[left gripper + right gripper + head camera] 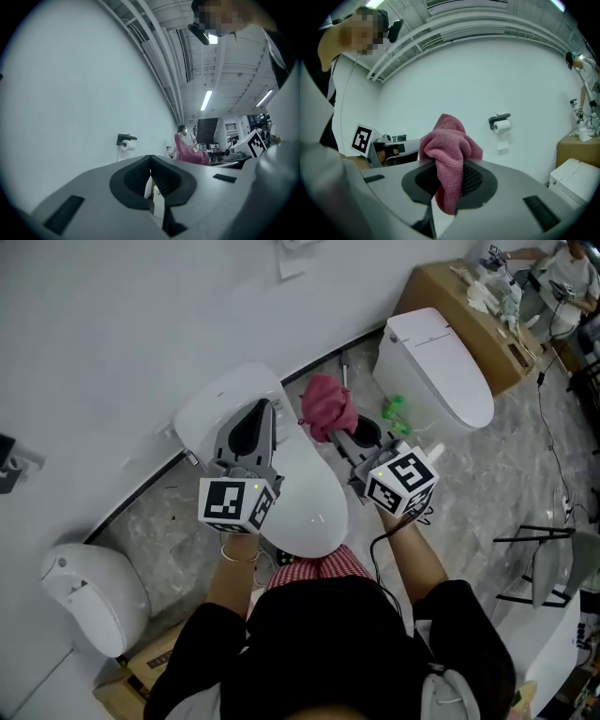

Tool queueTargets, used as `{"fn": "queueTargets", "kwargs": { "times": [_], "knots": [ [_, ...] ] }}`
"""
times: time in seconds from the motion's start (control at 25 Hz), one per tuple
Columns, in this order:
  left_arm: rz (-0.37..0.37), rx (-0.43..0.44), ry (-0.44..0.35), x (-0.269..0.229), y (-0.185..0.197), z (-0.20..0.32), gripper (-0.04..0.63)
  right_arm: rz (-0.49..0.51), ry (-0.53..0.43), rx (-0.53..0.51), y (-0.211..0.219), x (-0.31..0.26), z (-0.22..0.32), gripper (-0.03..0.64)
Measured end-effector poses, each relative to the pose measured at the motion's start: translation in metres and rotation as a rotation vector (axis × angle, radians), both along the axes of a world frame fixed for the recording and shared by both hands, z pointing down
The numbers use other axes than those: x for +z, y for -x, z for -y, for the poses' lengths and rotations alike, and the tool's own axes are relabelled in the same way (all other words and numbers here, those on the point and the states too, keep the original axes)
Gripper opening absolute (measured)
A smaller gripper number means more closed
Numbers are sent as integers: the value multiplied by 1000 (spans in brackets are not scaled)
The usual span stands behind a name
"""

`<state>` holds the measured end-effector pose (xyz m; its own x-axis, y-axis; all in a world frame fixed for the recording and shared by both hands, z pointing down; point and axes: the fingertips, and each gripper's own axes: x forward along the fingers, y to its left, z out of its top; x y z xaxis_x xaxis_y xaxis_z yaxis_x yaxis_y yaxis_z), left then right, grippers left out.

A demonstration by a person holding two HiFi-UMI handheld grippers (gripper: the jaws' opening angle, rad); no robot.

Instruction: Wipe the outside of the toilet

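left gripper (150, 159) jaws pressed together, empty | right gripper (450, 166) pinching pink cloth (449, 138) | toilet (309, 507) between them | second toilet (441, 367) nearby right

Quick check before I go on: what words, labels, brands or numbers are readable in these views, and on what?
No readable words, brands or numbers in any view.
Left gripper and right gripper cubes: square black-and-white markers only, no text.
White wall slip: too small to read.
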<state>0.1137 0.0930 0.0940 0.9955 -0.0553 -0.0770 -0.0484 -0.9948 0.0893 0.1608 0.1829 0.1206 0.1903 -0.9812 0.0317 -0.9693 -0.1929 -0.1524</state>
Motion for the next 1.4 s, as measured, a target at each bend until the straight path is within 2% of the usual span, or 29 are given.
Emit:
{"fn": "queueTargets", "kwargs": {
  "times": [0.2, 0.32, 0.48, 0.68, 0.84, 1.0, 1.16, 1.4],
  "knots": [
    [-37, 66, 9, -16, 5, -2, 9, -7, 6, 16, 13, -15, -2, 78],
    [-42, 78, 3, -21, 10, -1, 9, 12, -1, 11, 17, -17, 1, 78],
    [-32, 48, 14, -12, 16, 6, 9, 13, 7, -10, 15, -12, 3, 78],
    [-40, -34, 22, 2, 19, 15, 9, 37, 23, -76, 2, 8, 10, 78],
    [-14, -119, 15, 14, -12, 36, 9, 55, 53, -138, -48, 22, 33, 78],
    [66, -198, -4, 43, -38, 60, 11, 114, 85, -210, -91, 54, 68, 78],
    [134, -283, 14, 71, -72, 83, 9, 177, 124, -299, -122, 92, 97, 78],
    [169, -394, 41, 102, -129, 110, 11, 218, 191, -390, -186, 142, 134, 78]
  ]
}}
